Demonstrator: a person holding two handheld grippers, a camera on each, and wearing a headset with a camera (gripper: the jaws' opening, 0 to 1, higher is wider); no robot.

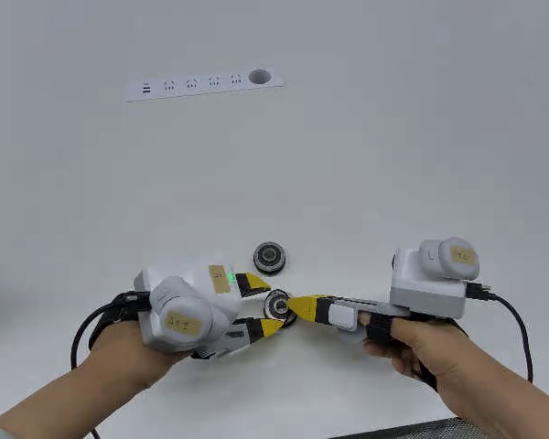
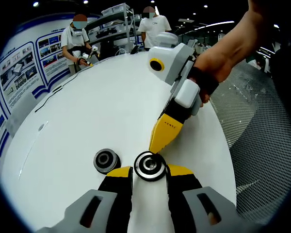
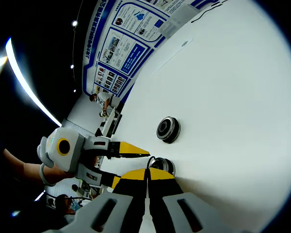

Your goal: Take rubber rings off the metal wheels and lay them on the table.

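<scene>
a broad white surface [image 1: 366, 165] lies under everything, with a white power strip [image 1: 204, 83] well away at its far side. in the left gripper view the room behind has blue-and-white posters [image 2: 19, 73] on the wall, ceiling lights, two people [image 2: 77, 39] standing at the far end, and a dark mesh panel [image 2: 262, 126] beside the surface's edge.

the left gripper [image 1: 261, 306] comes in from the left, its yellow-tipped jaws pinching the gripped wheel [image 1: 279, 305] by opposite sides of its rim. whether that wheel rests on the surface or hangs just above it is hard to tell. the right gripper [image 1: 302, 306] points at it from the right, jaws pressed together into one wedge whose tip touches the wheel's rim. a thin dark curve [image 3: 150, 158] sits at that tip in the right gripper view; i cannot tell whether any rubber is caught between the jaws.

the gripped wheel's flat face and bore point upward, its axle line roughly upright. the free wheel [image 1: 269, 257] lies just beyond it, apart from both grippers, likewise face up. on both, the dark outer band is too small to tell from the metal.
</scene>
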